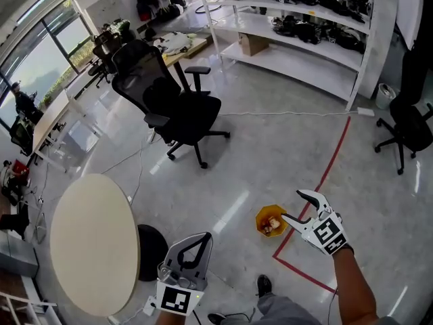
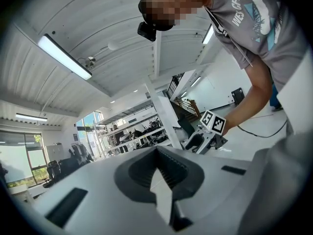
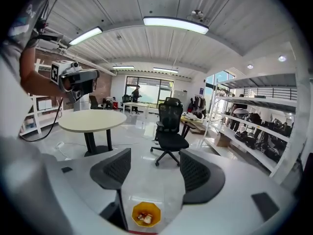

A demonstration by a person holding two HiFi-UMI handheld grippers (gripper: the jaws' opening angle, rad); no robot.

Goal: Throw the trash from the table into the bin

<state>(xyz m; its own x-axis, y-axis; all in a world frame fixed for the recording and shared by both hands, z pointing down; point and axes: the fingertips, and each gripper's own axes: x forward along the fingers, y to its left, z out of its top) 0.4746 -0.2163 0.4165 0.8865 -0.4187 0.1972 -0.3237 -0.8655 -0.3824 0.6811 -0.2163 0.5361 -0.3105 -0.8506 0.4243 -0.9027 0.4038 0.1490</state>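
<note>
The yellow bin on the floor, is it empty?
No, the yellow bin has small bits of trash lying inside it.

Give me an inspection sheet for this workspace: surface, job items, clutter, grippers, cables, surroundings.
Surface: round cream table, nothing seen on its top.
Job's things: yellow octagonal bin on the floor, with scraps of trash inside.
Clutter: nothing seen around the bin.
Grippers: left gripper jaws together, nothing between them; right gripper jaws apart, empty, close to the bin.
Cables: white cable lying across the floor.
Surroundings: black office chair, white shelving, red floor tape.
</note>
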